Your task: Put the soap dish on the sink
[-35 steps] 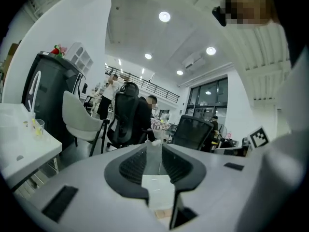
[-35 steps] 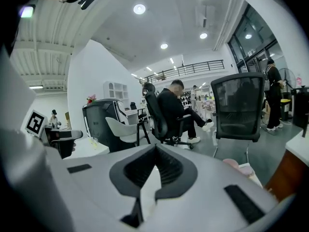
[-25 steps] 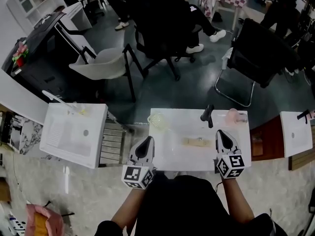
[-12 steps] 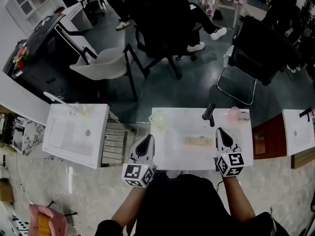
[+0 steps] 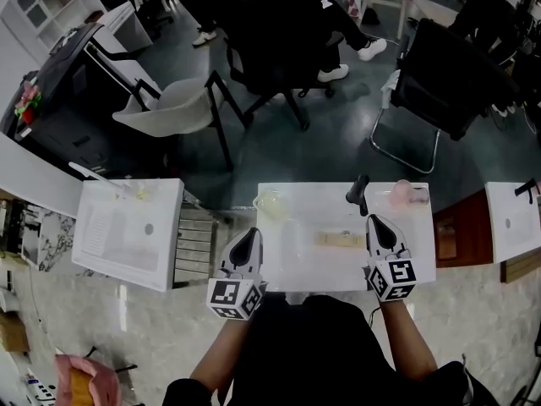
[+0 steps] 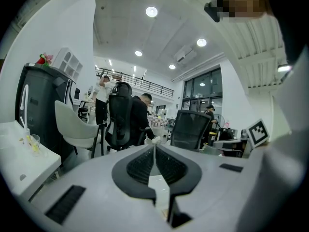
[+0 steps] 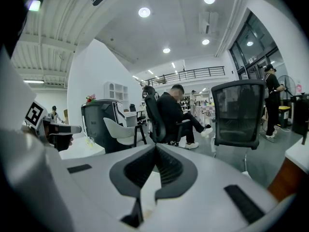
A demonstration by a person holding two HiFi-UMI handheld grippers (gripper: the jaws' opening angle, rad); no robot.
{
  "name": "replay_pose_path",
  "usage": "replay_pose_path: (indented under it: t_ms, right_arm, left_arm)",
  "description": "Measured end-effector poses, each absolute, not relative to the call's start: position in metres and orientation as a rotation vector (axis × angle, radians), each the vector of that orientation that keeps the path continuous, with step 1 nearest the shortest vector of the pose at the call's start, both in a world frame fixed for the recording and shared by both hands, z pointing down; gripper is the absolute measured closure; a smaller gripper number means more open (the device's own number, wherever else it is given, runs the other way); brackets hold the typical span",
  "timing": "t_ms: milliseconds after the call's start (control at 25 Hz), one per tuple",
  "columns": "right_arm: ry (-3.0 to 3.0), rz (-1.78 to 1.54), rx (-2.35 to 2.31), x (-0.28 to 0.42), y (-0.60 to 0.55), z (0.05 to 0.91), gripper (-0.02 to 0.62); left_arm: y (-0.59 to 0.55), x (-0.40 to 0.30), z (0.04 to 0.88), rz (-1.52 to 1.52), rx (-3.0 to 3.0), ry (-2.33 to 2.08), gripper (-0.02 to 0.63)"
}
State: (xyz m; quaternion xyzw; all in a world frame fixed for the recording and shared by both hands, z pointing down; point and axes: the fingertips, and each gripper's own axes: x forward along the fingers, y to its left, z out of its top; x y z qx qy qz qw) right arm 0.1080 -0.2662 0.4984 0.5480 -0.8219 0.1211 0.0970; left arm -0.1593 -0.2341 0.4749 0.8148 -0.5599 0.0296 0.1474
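A white sink (image 5: 304, 256) lies straight ahead of me, with a black faucet (image 5: 358, 193) at its far rim. A flat tan soap dish (image 5: 341, 240) rests in the basin, right of the middle. My left gripper (image 5: 252, 237) hovers at the sink's near left corner, shut and empty; in its own view the jaws meet at the left gripper's tip (image 6: 154, 147). My right gripper (image 5: 375, 223) is over the near right part, just right of the tan dish and apart from it, also shut on nothing, as the right gripper's tip (image 7: 155, 147) shows.
A clear round dish (image 5: 270, 203) sits at the sink's far left corner and a pink cup (image 5: 404, 194) at the far right. A second white sink (image 5: 127, 231) stands to the left, a third (image 5: 516, 222) to the right. Chairs and seated people are beyond.
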Motion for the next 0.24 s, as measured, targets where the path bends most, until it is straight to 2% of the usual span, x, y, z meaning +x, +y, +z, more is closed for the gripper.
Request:
replay_pose_path:
  t_ms: [240]
  right_arm:
    - [-2.445,0.353,1.6,0.101,-0.28,0.5,0.597]
  left_arm:
    - [-0.254,-0.161,0.475,0.086,2.339,-1.617,0.586]
